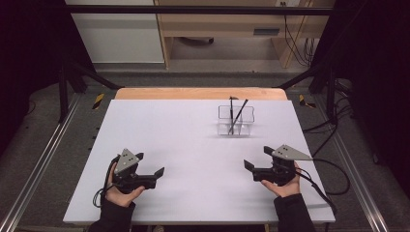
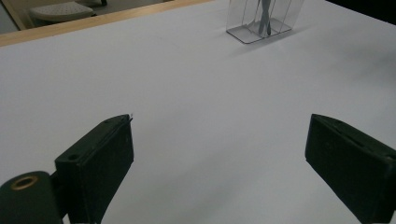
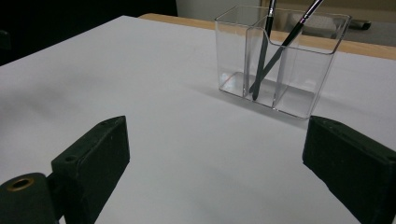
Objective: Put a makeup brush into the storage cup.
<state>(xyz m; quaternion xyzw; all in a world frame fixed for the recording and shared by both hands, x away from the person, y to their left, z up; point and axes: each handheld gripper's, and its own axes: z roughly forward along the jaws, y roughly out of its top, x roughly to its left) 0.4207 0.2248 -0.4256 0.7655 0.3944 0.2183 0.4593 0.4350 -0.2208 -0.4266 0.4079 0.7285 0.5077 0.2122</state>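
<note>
Clear holder [image 3: 280, 60] crops 2 brushes' [image 3: 273, 51] tips.

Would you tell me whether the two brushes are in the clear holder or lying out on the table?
In. Both brushes stand leaning inside the clear holder, crossing, tips near its floor.

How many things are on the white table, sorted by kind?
Clear holder: 1
Dark brushes standing in it: 2
Grippers, left gripper and right gripper: 2
Total: 5
</note>
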